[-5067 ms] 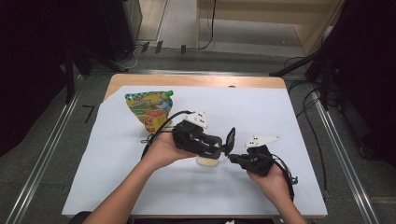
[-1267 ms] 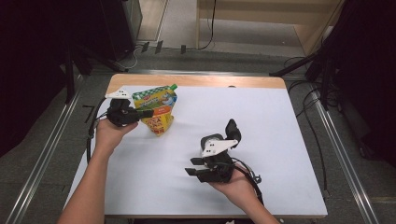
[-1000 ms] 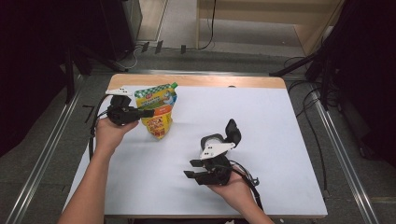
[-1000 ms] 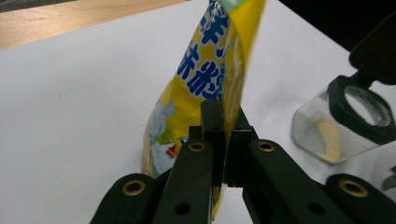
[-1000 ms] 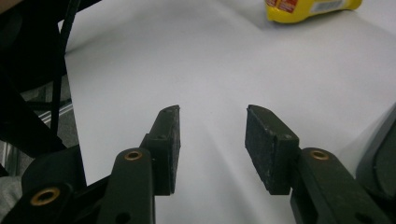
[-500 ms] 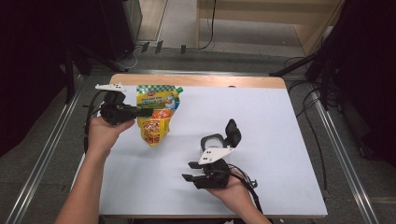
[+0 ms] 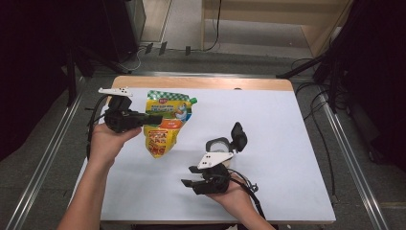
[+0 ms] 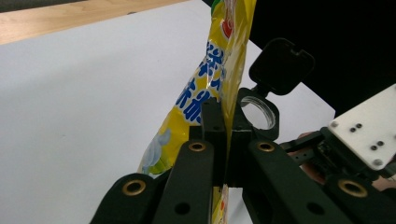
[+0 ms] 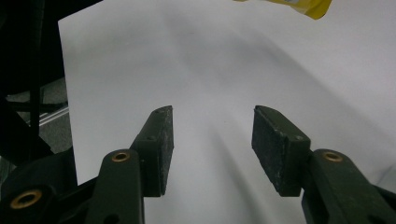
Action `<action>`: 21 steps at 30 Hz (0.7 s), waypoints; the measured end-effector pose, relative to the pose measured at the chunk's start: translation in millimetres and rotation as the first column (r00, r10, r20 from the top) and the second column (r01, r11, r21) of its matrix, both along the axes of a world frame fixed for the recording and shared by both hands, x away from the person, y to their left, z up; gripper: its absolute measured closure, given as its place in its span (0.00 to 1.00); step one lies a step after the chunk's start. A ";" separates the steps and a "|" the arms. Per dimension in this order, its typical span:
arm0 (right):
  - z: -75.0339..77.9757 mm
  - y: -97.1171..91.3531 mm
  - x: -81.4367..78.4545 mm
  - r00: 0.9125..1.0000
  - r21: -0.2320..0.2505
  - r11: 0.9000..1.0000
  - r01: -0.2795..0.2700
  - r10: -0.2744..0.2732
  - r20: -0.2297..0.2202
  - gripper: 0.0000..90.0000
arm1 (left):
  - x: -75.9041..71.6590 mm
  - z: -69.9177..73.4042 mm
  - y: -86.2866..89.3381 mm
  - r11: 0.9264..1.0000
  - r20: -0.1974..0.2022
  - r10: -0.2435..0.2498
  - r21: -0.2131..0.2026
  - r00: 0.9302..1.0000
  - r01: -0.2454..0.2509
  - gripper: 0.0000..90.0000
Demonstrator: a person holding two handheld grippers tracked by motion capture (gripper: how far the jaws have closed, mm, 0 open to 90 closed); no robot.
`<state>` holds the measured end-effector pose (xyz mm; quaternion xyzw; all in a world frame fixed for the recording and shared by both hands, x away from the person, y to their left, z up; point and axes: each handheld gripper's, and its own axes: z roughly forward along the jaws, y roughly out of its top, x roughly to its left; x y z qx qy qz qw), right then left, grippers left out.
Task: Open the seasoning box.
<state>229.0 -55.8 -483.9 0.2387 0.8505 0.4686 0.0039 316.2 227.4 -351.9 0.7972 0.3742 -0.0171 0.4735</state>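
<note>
A yellow spouted pouch [image 7: 165,127] with blue print hangs above the white sheet at the back left, pinched by its edge in my left gripper [image 7: 159,117]. The left gripper view has both jaws shut flat on the pouch [image 8: 224,60] at the left gripper [image 8: 225,121]. A small clear jar [image 7: 221,144] with a black flip lid [image 7: 238,137] standing open sits near the middle, just behind my right hand. My right gripper [image 7: 187,176] rests low at the front and points left. Its jaws have just been opening, and the right gripper [image 9: 212,114] has nothing between its pads.
A white sheet [image 7: 287,134] covers the table, with a wooden strip [image 7: 201,82] bare along the back edge. The jar [image 8: 258,111] and its lid [image 8: 281,65] stand beyond the pouch in the left gripper view. Dark floor, rails and cables surround the table.
My left gripper has lifted the pouch off the sheet and drawn it slightly leftward, so it now hangs down. The right gripper's jaws stand wider apart; that hand has stayed put.
</note>
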 end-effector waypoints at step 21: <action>-9.9 17.0 5.3 0.999 -0.006 0.999 0.032 -0.031 0.013 0.61 | -32.4 14.7 -37.4 0.996 -0.016 -0.082 0.016 0.997 0.082 1.00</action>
